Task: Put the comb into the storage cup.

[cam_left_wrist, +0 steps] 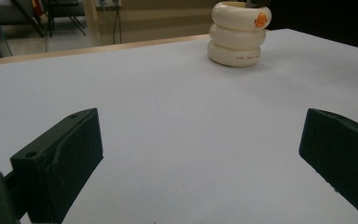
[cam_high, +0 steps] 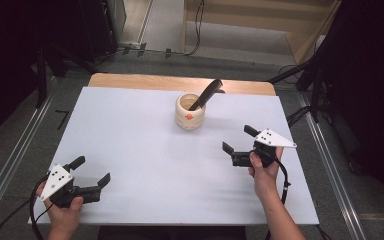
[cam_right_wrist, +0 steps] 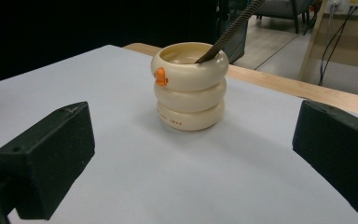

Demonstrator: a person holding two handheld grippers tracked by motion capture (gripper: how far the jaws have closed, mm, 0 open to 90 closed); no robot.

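A cream ringed cup [cam_high: 190,112] with a small orange mark stands upright on the white table top [cam_high: 145,150], toward the back middle. A dark curved utensil [cam_high: 206,93] leans out of it to the right. The same cup [cam_left_wrist: 239,33] lies far ahead in the left gripper view, and the cup [cam_right_wrist: 190,86] is closer in the right gripper view, with the utensil [cam_right_wrist: 228,28] rising from it. My left gripper [cam_high: 91,171] rests open at the front left. My right gripper [cam_high: 239,139] is open at the right, its jaws facing the cup, nothing between them.
The white top covers a wooden table whose far edge [cam_high: 180,82] shows behind the cup. Dark stands [cam_high: 45,60] and cables [cam_high: 300,115] flank the table on the floor. A person's hands hold both grippers from the front edge.
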